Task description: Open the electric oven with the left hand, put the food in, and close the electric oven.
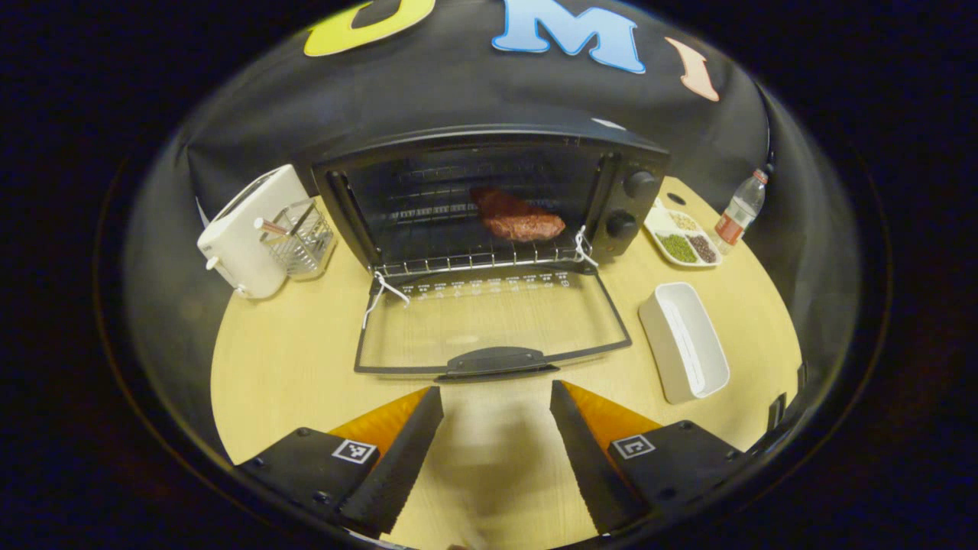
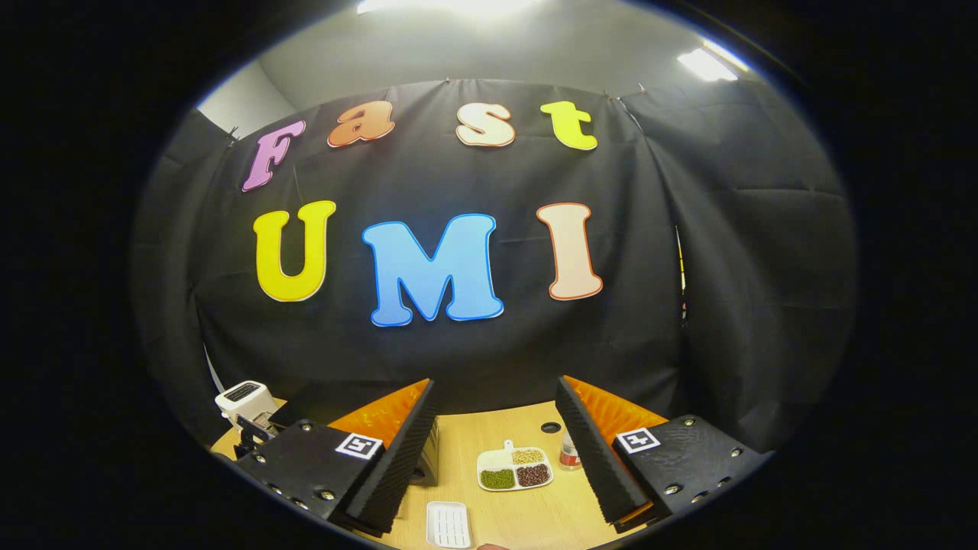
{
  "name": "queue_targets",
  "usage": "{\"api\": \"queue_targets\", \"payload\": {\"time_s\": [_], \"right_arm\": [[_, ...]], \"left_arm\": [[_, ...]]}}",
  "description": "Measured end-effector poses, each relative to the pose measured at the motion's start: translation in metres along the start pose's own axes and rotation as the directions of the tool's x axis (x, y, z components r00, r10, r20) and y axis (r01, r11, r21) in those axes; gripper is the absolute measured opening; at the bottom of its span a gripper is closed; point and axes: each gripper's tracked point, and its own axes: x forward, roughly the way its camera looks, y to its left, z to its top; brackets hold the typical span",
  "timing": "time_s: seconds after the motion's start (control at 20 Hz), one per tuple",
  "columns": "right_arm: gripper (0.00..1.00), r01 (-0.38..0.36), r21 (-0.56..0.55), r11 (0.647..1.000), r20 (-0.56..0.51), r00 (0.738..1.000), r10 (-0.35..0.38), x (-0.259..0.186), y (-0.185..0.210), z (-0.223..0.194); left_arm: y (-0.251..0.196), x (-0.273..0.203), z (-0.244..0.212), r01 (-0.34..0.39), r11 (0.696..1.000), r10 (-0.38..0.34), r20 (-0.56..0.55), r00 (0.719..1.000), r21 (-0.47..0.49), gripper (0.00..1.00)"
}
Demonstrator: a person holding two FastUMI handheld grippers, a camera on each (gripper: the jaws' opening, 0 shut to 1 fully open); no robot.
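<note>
Left gripper [image 1: 497,428] spread, empty; right gripper [image 2: 497,435] likewise. Door [image 1: 493,325]: rigid, hinged glass; grip handle [image 1: 495,360] centrally.

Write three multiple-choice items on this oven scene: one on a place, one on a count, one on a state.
1. Where is the meat?
A. on the rack inside the oven
B. in the white tray
C. on the toaster

2. How many knobs does the oven show?
A. one
B. two
C. four

3. How is the oven door?
A. shut
B. half raised
C. folded down flat

Answers:
1 A, it sits on the wire rack.
2 B, two stacked on the right panel.
3 C, the glass door lies on the table before the left gripper, whose jaws stand apart.
</note>
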Motion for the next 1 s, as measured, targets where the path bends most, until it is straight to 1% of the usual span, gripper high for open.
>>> {"api": "queue_targets", "payload": {"time_s": [0.05,0.1,0.15,0.2,0.25,0.3,0.35,0.4,0.5,0.55,0.6,0.65,0.7,0.8,0.85,1.0], "right_arm": [[0.96,0.004,0.0,1.0,-0.002,1.0,-0.004,0.0,-0.002,-0.001],[0.96,0.007,-0.001,1.0,-0.005,1.0,-0.007,0.0,-0.004,-0.001],[0.96,0.011,-0.003,1.0,-0.007,1.0,-0.011,0.001,-0.005,-0.002],[0.96,0.014,-0.003,1.0,-0.012,1.0,-0.014,0.002,-0.006,-0.003],[0.96,0.017,-0.001,1.0,-0.018,1.0,-0.017,0.002,-0.008,-0.005],[0.96,0.023,0.002,1.0,-0.019,1.0,-0.023,0.003,-0.01,-0.005],[0.96,0.027,0.005,1.0,-0.019,0.999,-0.027,0.003,-0.012,-0.004],[0.96,0.029,0.008,1.0,-0.02,0.999,-0.029,0.003,-0.013,-0.004],[0.96,0.037,0.004,0.999,-0.022,0.999,-0.037,0.004,-0.016,-0.004],[0.96,0.042,0.003,0.999,-0.022,0.999,-0.042,0.004,-0.018,-0.004],[0.96,0.046,0.003,0.999,-0.023,0.999,-0.046,0.004,-0.019,-0.004],[0.96,0.05,0.005,0.999,-0.024,0.998,-0.05,0.003,-0.021,-0.004],[0.96,0.053,0.006,0.999,-0.026,0.998,-0.053,0.003,-0.022,-0.005],[0.96,0.059,0.005,0.998,-0.033,0.998,-0.059,0.003,-0.023,-0.007],[0.96,0.061,0.006,0.998,-0.037,0.997,-0.06,0.003,-0.024,-0.008],[0.96,0.063,0.012,0.998,-0.051,0.997,-0.062,0.002,-0.024,-0.012]], "left_arm": [[0.001,0.005,-0.003,-0.003,1.0,0.003,-0.019,1.0,0.005,1.0],[0.0,0.009,-0.005,0.0,1.0,0.001,-0.037,0.999,0.005,1.0],[-0.002,0.014,-0.008,0.006,1.0,-0.006,-0.057,0.998,0.0,0.96],[-0.003,0.019,-0.01,0.012,1.0,-0.012,-0.075,0.997,-0.004,1.0],[-0.003,0.023,-0.011,0.012,1.0,-0.013,-0.09,0.996,-0.006,1.0],[-0.003,0.027,-0.011,0.014,1.0,-0.014,-0.098,0.995,-0.003,0.96],[-0.002,0.031,-0.011,0.012,1.0,-0.012,-0.105,0.994,0.004,0.96],[-0.001,0.035,-0.012,0.011,1.0,-0.01,-0.113,0.994,0.005,1.0],[0.0,0.04,-0.015,0.012,1.0,-0.014,-0.138,0.99,-0.017,1.0],[0.002,0.042,-0.015,0.008,1.0,-0.012,-0.145,0.989,-0.027,1.0],[0.003,0.044,-0.015,0.004,1.0,-0.009,-0.148,0.989,-0.031,0.96],[0.005,0.046,-0.014,0.0,0.999,-0.006,-0.151,0.988,-0.036,0.96],[0.006,0.049,-0.014,0.001,0.999,-0.007,-0.154,0.988,-0.043,1.0],[0.007,0.052,-0.014,0.002,0.999,-0.011,-0.167,0.986,-0.054,1.0],[0.007,0.052,-0.011,0.003,0.998,-0.013,-0.159,0.987,-0.058,0.96],[0.009,0.053,-0.008,0.003,0.999,-0.01,-0.156,0.988,-0.045,0.95]]}}
